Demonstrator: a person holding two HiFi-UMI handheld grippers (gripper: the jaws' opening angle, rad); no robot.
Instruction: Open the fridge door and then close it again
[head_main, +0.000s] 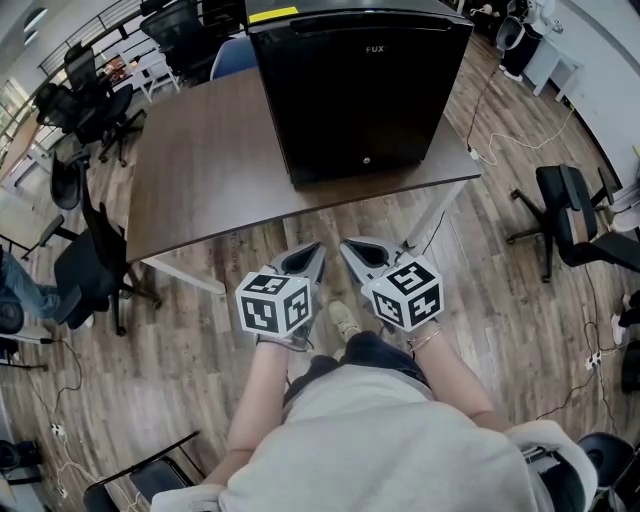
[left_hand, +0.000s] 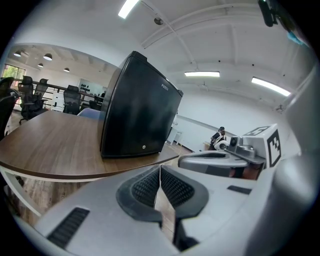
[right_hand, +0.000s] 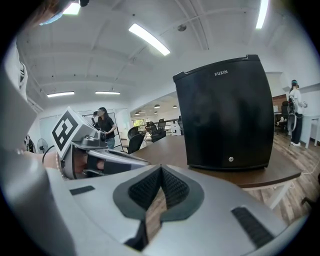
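A small black fridge (head_main: 357, 85) stands on the brown table (head_main: 200, 170) with its door closed; it also shows as a black fridge (left_hand: 137, 117) in the left gripper view and a black fridge (right_hand: 227, 122) in the right gripper view. Both grippers hang side by side short of the table's near edge, well away from the fridge. My left gripper (head_main: 316, 250) is shut with nothing between its jaws, as the left gripper (left_hand: 160, 172) shows in its own view. My right gripper (head_main: 348, 248) is likewise shut and empty, seen as the right gripper (right_hand: 160, 174).
Black office chairs (head_main: 85, 270) stand left of the table, another chair (head_main: 570, 215) at the right. A white cable (head_main: 500, 150) lies on the wood floor right of the table. Behind the table are more chairs (head_main: 185, 30). A person (right_hand: 105, 127) stands far off.
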